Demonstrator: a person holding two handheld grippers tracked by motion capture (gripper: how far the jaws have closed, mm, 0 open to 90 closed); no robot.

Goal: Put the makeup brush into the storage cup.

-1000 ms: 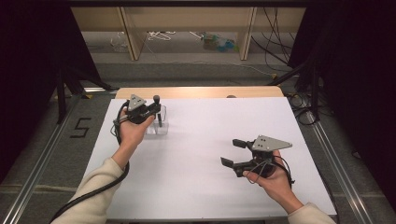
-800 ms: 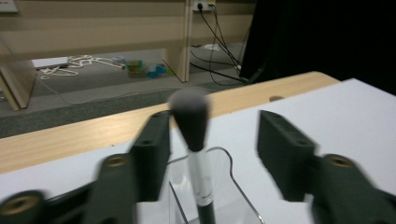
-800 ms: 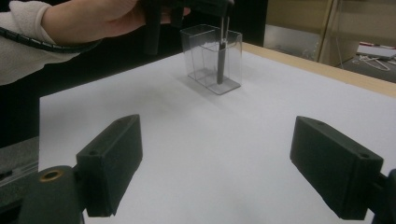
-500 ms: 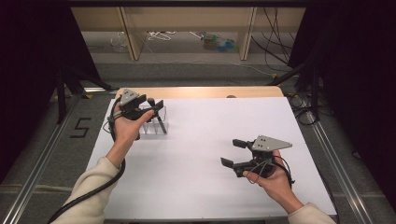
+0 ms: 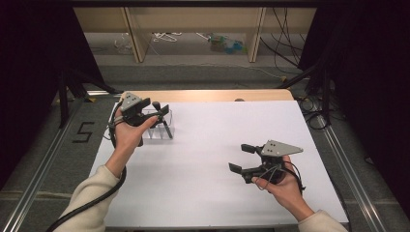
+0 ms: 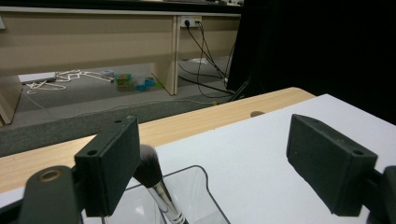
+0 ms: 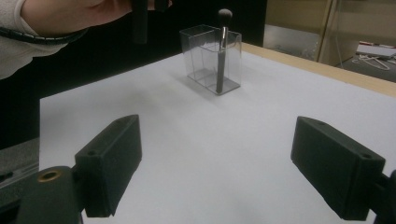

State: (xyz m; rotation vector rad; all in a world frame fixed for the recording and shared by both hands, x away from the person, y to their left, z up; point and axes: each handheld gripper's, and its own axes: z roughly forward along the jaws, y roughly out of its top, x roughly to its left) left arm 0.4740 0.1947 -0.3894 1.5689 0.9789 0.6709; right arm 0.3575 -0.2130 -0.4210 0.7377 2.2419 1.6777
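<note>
My left gripper [image 5: 155,110] hovers at about ten o'clock on the white tabletop [image 5: 212,145], just above the clear plastic rectangular organiser box [image 5: 155,126]. Its jaws have just been opening and now stand wide apart, released, with nothing pressed between them. In the left gripper view the grey-bristled head of the makeup brush with the silver ferrule and dark handle [image 6: 154,179] pokes up just beside my left-hand pad, close to it but free of any grip, and the rounded rim of the clear box [image 6: 205,184] shows below.

The brush stands inside the box, leaning slightly, head up, at the end of the box nearest the tabletop's centre. From the right gripper view the brush [image 7: 222,46] rises above the box rim [image 7: 212,59], at about twelve o'clock from my right gripper.

My right gripper [image 5: 241,158] rests in my hand at about four o'clock on the tabletop, well apart from the box. Its jaws are spread wide and empty, pointing across the bare white surface toward the box.
</note>
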